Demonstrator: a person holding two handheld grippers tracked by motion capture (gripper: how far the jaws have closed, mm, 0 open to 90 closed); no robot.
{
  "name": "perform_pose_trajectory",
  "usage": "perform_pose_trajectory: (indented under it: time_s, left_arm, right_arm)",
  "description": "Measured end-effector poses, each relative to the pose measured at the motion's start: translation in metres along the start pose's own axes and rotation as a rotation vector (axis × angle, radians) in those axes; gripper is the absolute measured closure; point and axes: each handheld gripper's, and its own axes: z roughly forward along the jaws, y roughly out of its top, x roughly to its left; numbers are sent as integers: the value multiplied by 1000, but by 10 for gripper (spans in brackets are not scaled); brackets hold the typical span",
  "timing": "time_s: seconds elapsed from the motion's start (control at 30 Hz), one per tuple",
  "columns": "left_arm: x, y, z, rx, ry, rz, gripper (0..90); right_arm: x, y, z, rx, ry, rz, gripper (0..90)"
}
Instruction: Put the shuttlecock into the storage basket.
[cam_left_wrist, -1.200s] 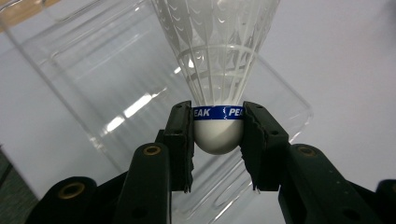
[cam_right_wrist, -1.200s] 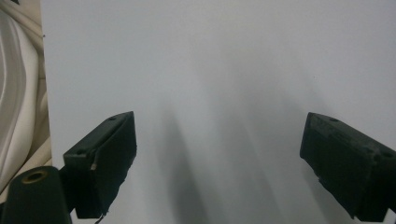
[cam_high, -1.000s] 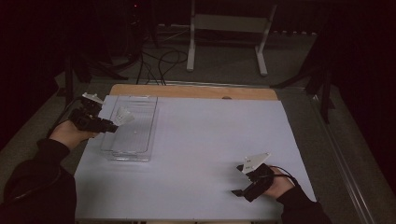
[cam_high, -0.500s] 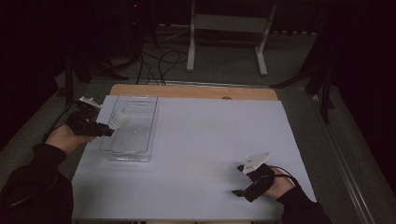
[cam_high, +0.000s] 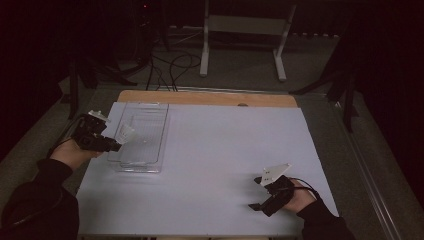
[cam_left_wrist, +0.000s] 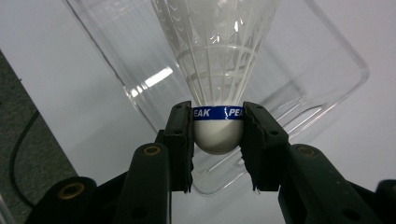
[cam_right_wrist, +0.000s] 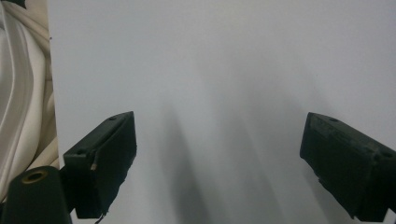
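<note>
A white feathered shuttlecock (cam_left_wrist: 219, 56) with a blue band around its cork sits between the jaws of my left gripper (cam_left_wrist: 218, 135), which is shut on the cork. Its feathers point out over a clear plastic tray (cam_left_wrist: 345, 88). From the high view, the left gripper (cam_high: 118, 141) holds the shuttlecock (cam_high: 125, 133) at the left wall of the tray (cam_high: 147, 142), on the left of the white table sheet (cam_high: 225, 150). My right gripper (cam_high: 256, 193) rests near the front right of the sheet. It is open (cam_right_wrist: 219, 163) with nothing between its jaws.
A bare wooden strip (cam_high: 200, 97) runs along the table's far edge. Behind it on the floor are cables (cam_high: 175, 65) and a white stand (cam_high: 240, 45). A metal rail (cam_high: 372, 180) borders the table's right side. Pale cloth (cam_right_wrist: 18, 93) lies beyond the sheet's edge.
My left gripper has drifted slightly left and toward the near side with the shuttlecock, from over the tray to its left wall. The right gripper has kept still.
</note>
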Motion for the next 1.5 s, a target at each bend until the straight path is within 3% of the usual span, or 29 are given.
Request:
perform_pose_trajectory:
  time_s: [0.53,0.77,0.9,1.13,1.23,1.5]
  left_arm:
    - [4,-8,21,37,13,7,658]
    - [4,-8,24,42,9,13,658]
    - [2,-8,27,57,13,26,658]
    - [1,-7,30,87,3,38,657]
    - [1,-5,29,78,5,22,648]
    - [-7,3,23,77,34,25,333]
  right_arm:
    - [2,-4,1,-24,11,3,107]
    - [5,-8,1,-39,11,5,106]
    - [7,-11,0,-45,-9,2,102]
    - [9,-13,0,-41,-1,0,102]
    - [9,-12,1,-38,1,-1,102]
    - [9,-12,0,-37,0,0,101]
